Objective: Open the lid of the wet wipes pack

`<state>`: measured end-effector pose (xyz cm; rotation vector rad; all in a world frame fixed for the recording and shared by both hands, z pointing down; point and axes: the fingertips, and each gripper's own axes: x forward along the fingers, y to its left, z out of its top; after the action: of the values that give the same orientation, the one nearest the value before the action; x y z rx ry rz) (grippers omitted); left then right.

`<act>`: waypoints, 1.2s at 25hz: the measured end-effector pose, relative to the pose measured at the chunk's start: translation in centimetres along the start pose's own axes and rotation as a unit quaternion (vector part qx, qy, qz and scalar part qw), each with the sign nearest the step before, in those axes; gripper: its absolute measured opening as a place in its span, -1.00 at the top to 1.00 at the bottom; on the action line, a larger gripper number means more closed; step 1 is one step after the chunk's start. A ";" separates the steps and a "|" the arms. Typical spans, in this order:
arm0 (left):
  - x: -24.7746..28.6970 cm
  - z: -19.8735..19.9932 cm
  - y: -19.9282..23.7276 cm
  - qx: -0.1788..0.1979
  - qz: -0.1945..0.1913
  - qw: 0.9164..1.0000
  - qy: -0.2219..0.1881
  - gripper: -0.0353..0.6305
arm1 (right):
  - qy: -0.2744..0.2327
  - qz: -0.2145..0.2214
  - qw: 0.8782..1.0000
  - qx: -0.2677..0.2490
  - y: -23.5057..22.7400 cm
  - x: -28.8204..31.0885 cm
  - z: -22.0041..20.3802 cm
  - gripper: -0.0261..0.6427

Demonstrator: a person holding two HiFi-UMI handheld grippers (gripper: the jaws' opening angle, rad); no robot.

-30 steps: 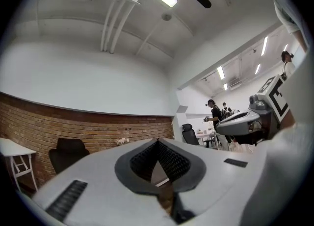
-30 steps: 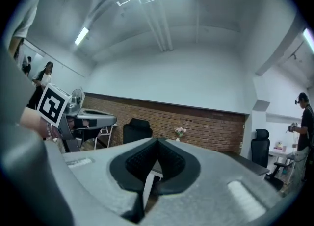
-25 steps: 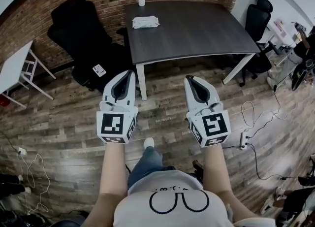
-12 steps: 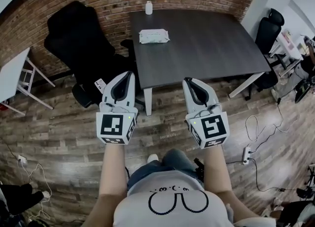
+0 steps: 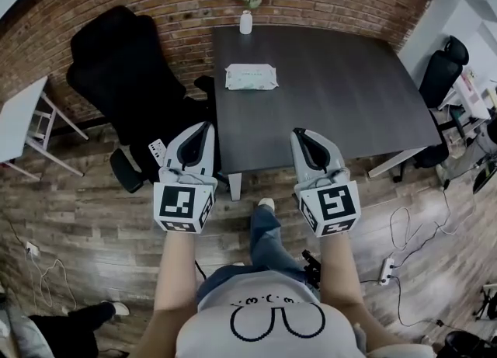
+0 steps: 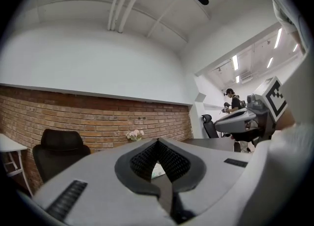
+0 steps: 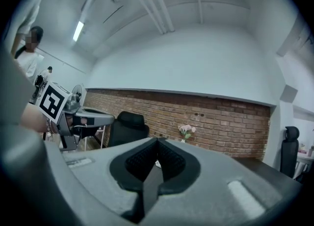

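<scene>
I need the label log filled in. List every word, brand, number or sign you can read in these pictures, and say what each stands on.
None can be read as text.
The wet wipes pack on the dark table: print too small and blurred.
The cube on the left gripper and the cube on the right gripper: black-and-white square patterns, no letters.
The white tag by the black chair: dark marks, too small.

So the person's got both bare forearms [image 5: 177,271] held out in front, side by side. Left gripper [image 5: 204,127] and right gripper [image 5: 300,133] point level and parallel, jaws on each pinched together, nothing between them.
</scene>
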<state>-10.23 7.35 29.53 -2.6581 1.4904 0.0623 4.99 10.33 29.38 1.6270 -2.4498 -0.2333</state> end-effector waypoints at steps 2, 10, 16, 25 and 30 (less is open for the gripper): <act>3.0 -0.6 0.8 -0.001 0.007 1.000 0.003 0.90 | 0.001 0.008 1.000 -0.003 -1.9 2.6 -0.6 0.93; 15.1 -2.2 3.7 -0.009 0.034 0.999 0.018 0.90 | 0.002 0.022 1.000 -0.015 -11.8 12.5 -1.8 0.93; 22.7 -3.8 6.3 -0.003 0.067 0.997 0.025 0.90 | 0.015 0.063 0.998 -0.011 -16.3 19.7 -3.7 0.93; 29.0 -8.7 9.2 -0.021 0.081 0.994 0.072 0.90 | 0.047 0.115 0.992 0.021 -17.9 27.3 -8.2 0.92; 31.7 -12.1 10.0 -0.047 0.056 0.992 0.100 0.88 | 0.081 0.148 0.985 0.039 -17.2 30.5 -11.0 0.64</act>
<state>-2.31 -25.96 38.34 -2.7210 1.7358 -0.1323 11.44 -24.74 38.22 1.2317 -2.5572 0.0384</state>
